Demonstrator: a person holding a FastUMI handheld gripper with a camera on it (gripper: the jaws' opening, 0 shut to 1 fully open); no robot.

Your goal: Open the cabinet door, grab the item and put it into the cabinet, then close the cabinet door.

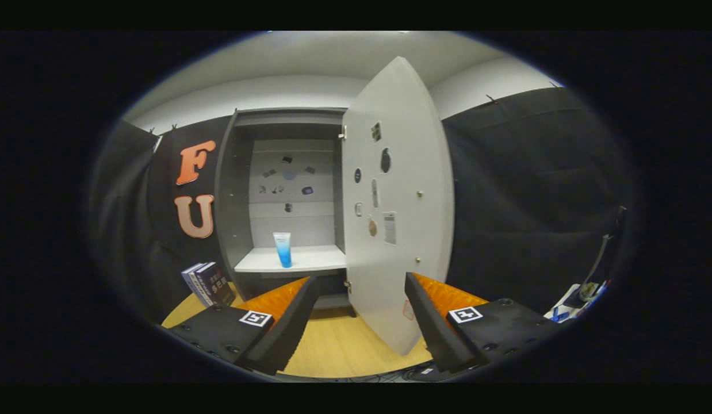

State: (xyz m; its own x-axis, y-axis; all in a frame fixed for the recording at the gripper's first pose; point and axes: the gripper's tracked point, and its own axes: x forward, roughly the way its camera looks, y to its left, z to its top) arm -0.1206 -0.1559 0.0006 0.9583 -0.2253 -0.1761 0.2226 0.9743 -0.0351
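Note:
The grey cabinet [235, 190] stands ahead with its white door [399, 195] swung wide open toward me, hinged at the cabinet's right side. A blue-and-white tube [282, 249] stands upright on the white shelf [310, 260] inside the cabinet, beyond my left finger. My gripper [362, 313] is open, with nothing between its fingers. The lower edge of the open door hangs just ahead of the gap between the fingers, nearer the right finger [433, 319].
Small stickers dot the cabinet's back panel and the inside of the door. Two dark books [209, 283] lean on the wooden table [339, 345] left of the cabinet. Some blue and white items [577, 299] lie far right by the black cloth wall.

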